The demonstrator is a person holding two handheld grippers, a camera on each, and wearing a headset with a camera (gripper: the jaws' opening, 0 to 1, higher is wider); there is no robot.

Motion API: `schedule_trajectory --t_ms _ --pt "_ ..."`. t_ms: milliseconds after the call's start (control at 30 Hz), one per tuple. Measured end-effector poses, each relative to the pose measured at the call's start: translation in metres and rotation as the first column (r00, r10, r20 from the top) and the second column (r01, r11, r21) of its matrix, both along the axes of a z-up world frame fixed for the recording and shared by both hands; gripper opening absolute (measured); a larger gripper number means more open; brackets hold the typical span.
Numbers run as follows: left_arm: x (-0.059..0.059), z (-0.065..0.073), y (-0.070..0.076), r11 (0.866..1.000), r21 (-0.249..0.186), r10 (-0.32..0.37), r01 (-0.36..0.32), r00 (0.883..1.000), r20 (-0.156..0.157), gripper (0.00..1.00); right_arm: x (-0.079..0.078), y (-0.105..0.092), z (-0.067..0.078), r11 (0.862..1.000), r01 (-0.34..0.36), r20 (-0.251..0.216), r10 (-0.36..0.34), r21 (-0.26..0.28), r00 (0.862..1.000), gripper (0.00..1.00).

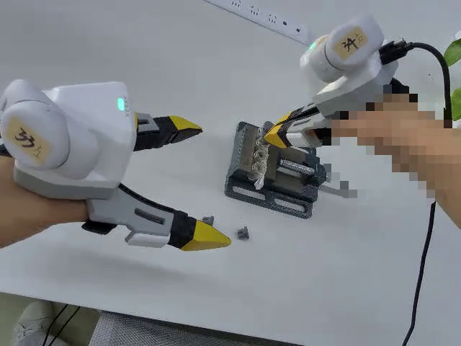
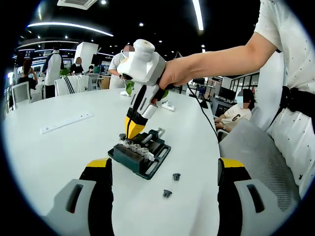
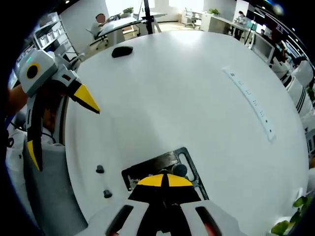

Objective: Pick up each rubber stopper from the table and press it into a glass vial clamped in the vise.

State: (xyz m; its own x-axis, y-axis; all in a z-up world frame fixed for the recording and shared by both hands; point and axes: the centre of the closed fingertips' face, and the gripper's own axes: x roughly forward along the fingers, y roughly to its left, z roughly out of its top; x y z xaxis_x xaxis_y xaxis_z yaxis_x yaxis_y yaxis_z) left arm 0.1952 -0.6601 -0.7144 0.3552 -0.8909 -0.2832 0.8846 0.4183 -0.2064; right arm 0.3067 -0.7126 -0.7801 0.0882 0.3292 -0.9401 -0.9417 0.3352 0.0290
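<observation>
The left gripper [image 1: 197,183] hovers over the near left of the white table [image 1: 144,50] with its claw spread wide and holding nothing. Two dark rubber stoppers [image 1: 243,233] lie on the table just right of its near jaw, close in front of the vise [image 1: 288,189]. The right gripper [image 1: 274,135] points down at the glass vials [image 1: 258,155] clamped in the vise, its claw drawn narrow, tips together; whether it pinches a stopper I cannot tell
</observation>
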Motion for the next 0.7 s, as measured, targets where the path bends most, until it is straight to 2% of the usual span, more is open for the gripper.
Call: schedule_trajectory --t_ms 33,700 --pt "0.0004 0.0003 0.0002 1.000 -0.001 0.001 -0.001 1.000 0.000 0.88 -0.0016 0.0025 0.0017 1.000 -0.004 0.001 0.004 0.012 1.000 0.00" --pt "0.0015 -0.0015 0.0000 1.000 -0.001 -0.002 0.002 1.000 -0.005 0.87 -0.0070 -0.0039 0.0034 1.000 -0.008 -0.019 0.008 -0.004 1.000 0.00"
